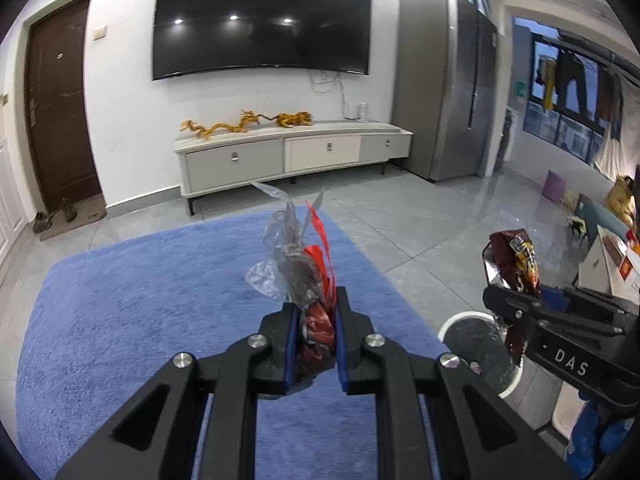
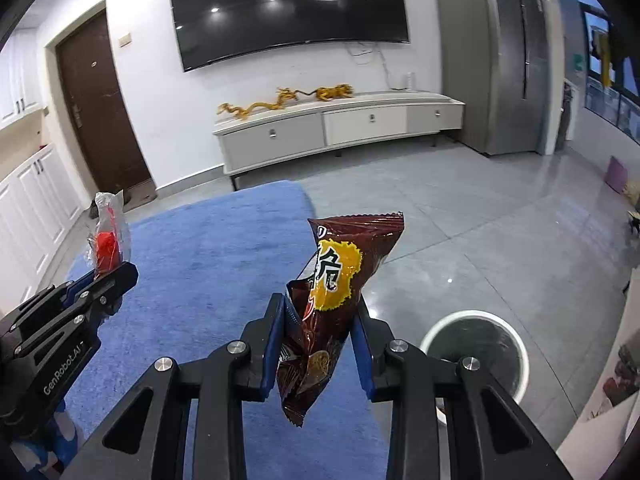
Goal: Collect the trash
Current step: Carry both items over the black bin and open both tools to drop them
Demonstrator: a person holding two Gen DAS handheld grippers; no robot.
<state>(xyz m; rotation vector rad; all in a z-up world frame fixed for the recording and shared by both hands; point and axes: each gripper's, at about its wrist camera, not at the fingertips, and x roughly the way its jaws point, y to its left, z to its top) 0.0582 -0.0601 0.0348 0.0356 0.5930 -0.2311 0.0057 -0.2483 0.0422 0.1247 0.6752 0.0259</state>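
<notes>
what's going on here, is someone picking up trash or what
Yes. A person is holding a gripper in each hand, both raised above a blue rug. The left gripper is clamped on a crumpled clear and red plastic wrapper. The right gripper is clamped on a dark red snack bag. A white round bin stands on the tiled floor just to the right, below the right gripper. Neither piece has been dropped in yet.

Left gripper [image 1: 316,312] clamps a crumpled clear-and-red plastic wrapper [image 1: 298,264] above the blue shaggy rug [image 1: 140,300] — right gripper [image 1: 520,304] grips a dark brown snack bag [image 1: 514,264] over the round white-rimmed bin [image 1: 476,344].
</notes>
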